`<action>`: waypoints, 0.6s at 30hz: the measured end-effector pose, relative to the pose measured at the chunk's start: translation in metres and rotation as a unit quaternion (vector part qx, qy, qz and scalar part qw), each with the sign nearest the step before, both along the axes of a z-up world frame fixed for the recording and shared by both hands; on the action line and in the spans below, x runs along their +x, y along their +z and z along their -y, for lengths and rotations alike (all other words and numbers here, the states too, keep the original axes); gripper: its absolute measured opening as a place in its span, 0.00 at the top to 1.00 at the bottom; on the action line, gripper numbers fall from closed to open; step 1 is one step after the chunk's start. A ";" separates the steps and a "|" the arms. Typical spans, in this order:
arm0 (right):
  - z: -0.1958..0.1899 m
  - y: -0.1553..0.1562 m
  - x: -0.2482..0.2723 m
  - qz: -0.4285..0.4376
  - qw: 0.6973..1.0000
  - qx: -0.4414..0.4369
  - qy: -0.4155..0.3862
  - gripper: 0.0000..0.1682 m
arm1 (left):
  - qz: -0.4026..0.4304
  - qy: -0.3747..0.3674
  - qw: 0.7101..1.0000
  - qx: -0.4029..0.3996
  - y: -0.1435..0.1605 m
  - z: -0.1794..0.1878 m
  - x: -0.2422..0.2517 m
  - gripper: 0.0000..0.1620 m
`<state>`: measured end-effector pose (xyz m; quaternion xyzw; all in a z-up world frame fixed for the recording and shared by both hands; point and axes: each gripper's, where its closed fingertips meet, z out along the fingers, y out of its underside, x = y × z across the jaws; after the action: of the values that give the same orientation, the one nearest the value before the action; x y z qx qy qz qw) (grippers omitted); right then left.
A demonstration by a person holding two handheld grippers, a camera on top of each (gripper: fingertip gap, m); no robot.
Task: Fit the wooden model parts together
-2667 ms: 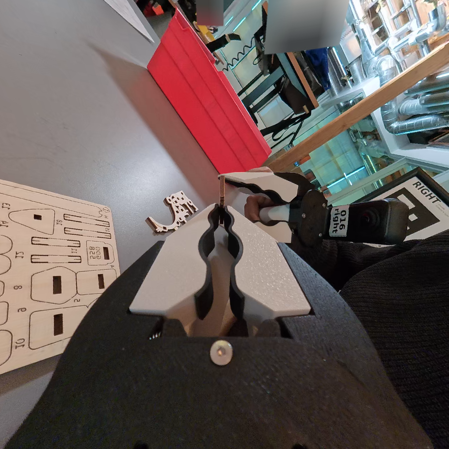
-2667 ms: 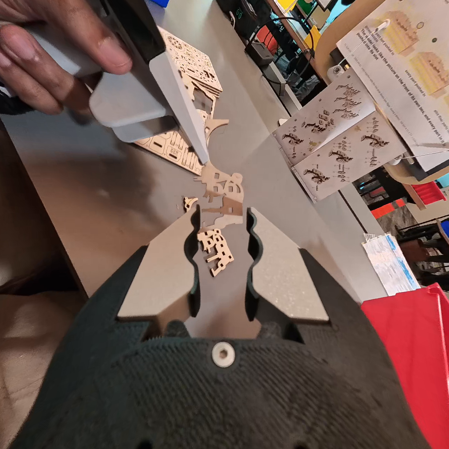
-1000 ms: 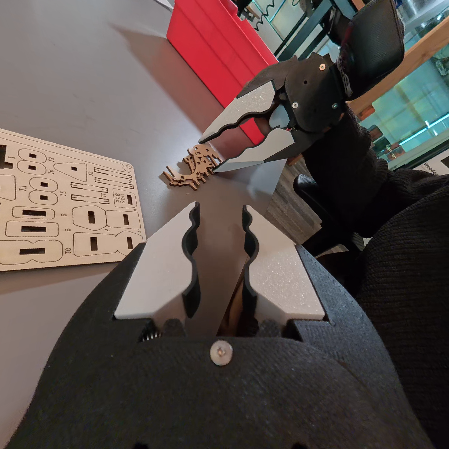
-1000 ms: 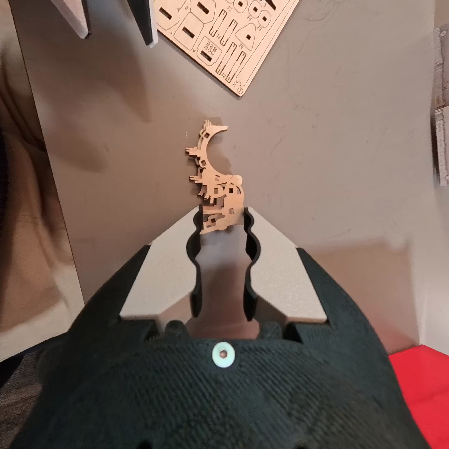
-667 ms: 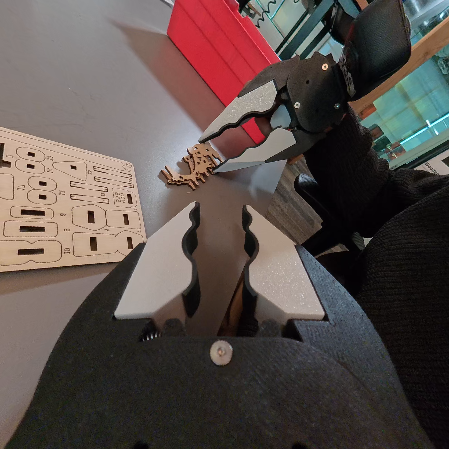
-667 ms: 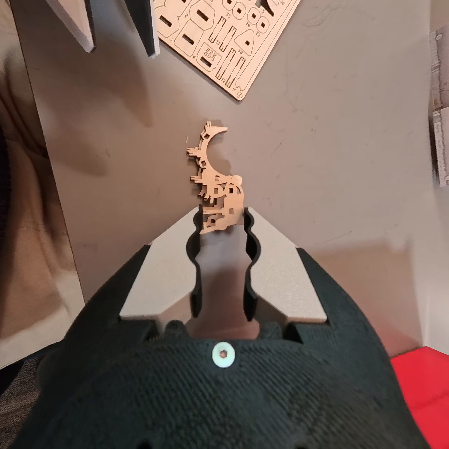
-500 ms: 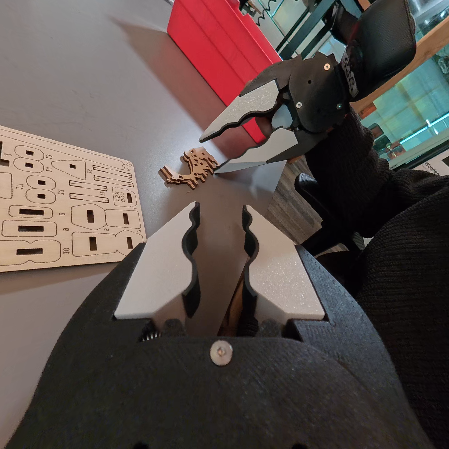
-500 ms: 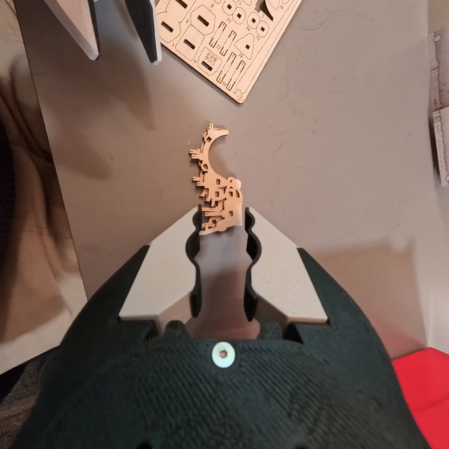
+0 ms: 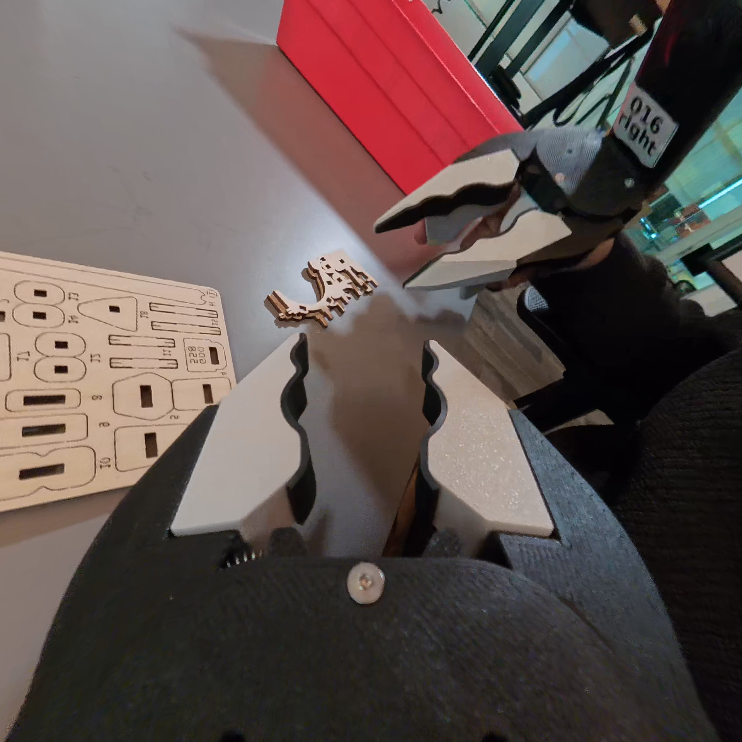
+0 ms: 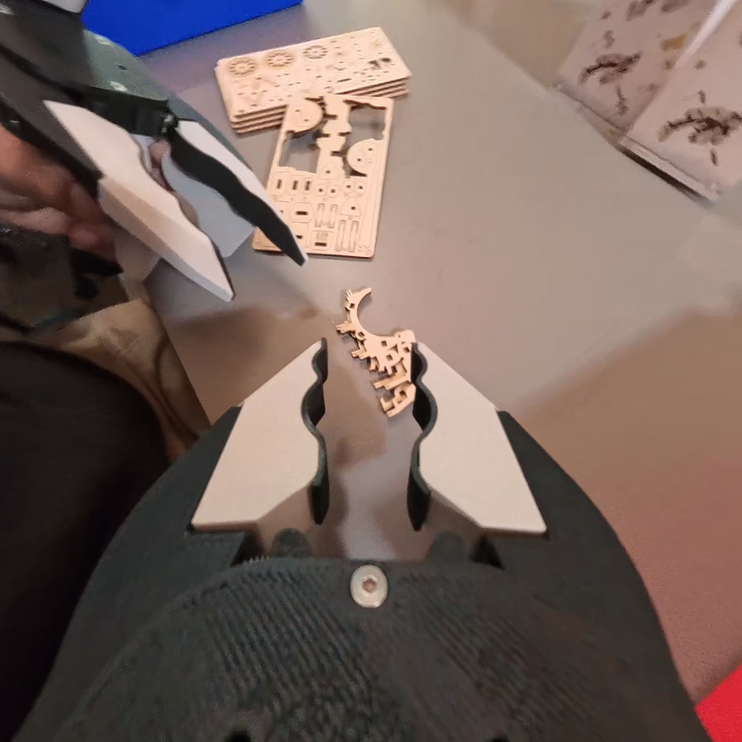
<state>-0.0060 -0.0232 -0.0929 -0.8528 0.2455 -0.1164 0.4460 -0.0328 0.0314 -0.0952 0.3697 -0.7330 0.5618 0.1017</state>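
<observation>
Grey table [image 9: 120,140], wooden model part [image 10: 379,353] flat, lengthwise away from gaping right gripper [image 10: 367,357]; left gripper [image 9: 363,349] likewise.

Each gripper, the left gripper [image 9: 364,346] and the right gripper [image 10: 368,350], has pale grey wedge fingers [image 9: 257,433] with wavy black inner pads, a textured black body and one silver screw [image 9: 364,588] (lower centre). Black knit sleeve [image 9: 682,461] at right.

The light is soft and even, with gentle shadows on the grey table [image 9: 120,140]. The right wrist view is blurred, perhaps from motion, and both views bend at the edges.
</observation>
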 end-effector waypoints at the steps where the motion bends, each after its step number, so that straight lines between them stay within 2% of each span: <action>1: 0.004 -0.007 0.001 0.004 1.000 -0.001 -0.025 0.75 | 0.002 0.000 1.000 0.002 0.000 0.002 0.001 0.63; 4: 0.014 -0.023 0.001 0.034 0.997 -0.049 -0.058 0.71 | -0.004 -0.008 1.000 0.000 0.000 0.009 0.003 0.58; 11: 0.014 -0.034 -0.001 0.020 0.993 -0.041 -0.107 0.74 | -0.027 -0.019 0.999 0.010 -0.005 0.022 0.008 0.46; 18: 0.018 -0.038 -0.003 0.020 0.991 -0.051 -0.119 0.77 | -0.031 -0.011 0.999 0.018 -0.008 0.027 0.015 0.43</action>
<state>-0.0092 -0.0408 -0.1314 -0.8366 0.3297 -0.1982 0.3900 -0.0175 0.0049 -0.1028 0.3804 -0.7436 0.5357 0.1242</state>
